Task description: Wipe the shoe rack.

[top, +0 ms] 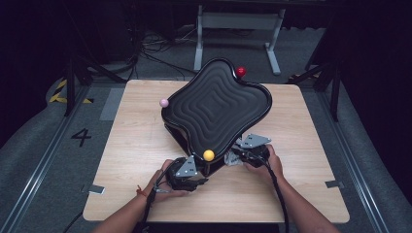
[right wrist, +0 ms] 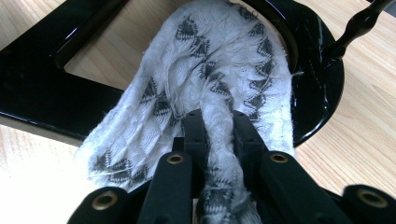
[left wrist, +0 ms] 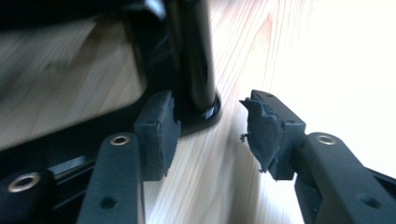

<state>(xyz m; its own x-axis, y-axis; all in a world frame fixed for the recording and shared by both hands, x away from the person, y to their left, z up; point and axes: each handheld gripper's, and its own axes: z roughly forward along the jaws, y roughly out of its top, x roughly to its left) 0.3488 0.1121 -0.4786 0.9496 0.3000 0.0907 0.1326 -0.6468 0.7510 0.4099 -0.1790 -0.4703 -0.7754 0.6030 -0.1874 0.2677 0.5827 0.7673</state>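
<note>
A black tray point(top: 216, 104) with a rippled top stands tilted on a black stand in the middle of the wooden table point(top: 131, 160). Coloured balls sit at its corners: yellow point(top: 209, 155) nearest me, pink point(top: 164, 103) on the left, red point(top: 241, 71) at the far side. My left gripper point(top: 192, 177) point(left wrist: 212, 126) is at the near corner, open, with a black post point(left wrist: 194, 65) of the stand just beyond its left pad point(left wrist: 159, 135). My right gripper point(top: 243, 154) point(right wrist: 218, 123) is shut on a white cloth with a dark pattern point(right wrist: 210, 60), which lies over the stand's glossy base point(right wrist: 37, 84).
Bare wood lies to the left and right of the tray and along the near edge. Beyond the table are a grey floor, cables and a white metal frame point(top: 238, 22). A dark rail point(top: 34, 170) runs along the left.
</note>
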